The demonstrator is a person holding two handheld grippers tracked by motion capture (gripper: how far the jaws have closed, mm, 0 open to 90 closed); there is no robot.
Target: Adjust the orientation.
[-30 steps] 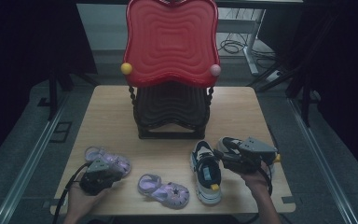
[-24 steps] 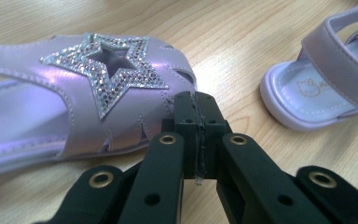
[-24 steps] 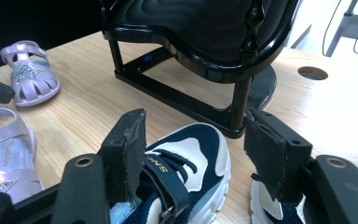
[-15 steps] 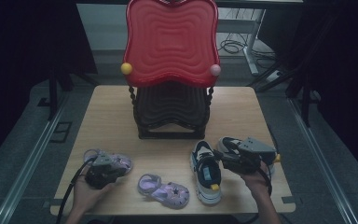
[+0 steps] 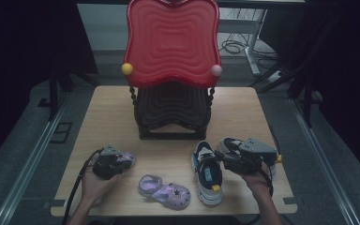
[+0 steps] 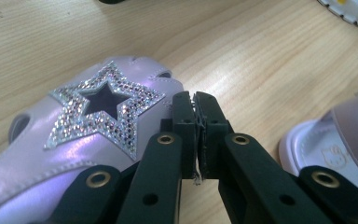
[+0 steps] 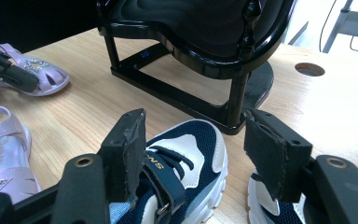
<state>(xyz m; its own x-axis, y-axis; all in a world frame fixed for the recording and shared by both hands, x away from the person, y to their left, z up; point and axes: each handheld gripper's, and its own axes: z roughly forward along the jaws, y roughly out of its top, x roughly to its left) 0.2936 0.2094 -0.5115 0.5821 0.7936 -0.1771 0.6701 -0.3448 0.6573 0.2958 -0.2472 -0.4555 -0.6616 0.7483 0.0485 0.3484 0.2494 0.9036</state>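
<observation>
Since a second earlier: left gripper [image 6: 196,100] shifted rightward with the purple star sandal [image 6: 81,140], jaws clenched together, sandal pressed against the left jaw; grip unclear. Right gripper [image 7: 191,140] unmoved, jaws released wide above the navy sneaker [image 7: 182,168]. Beyond those jaws, black rack [image 7: 191,51]; right of the left jaws, second sandal [image 6: 335,140], cut off.
</observation>
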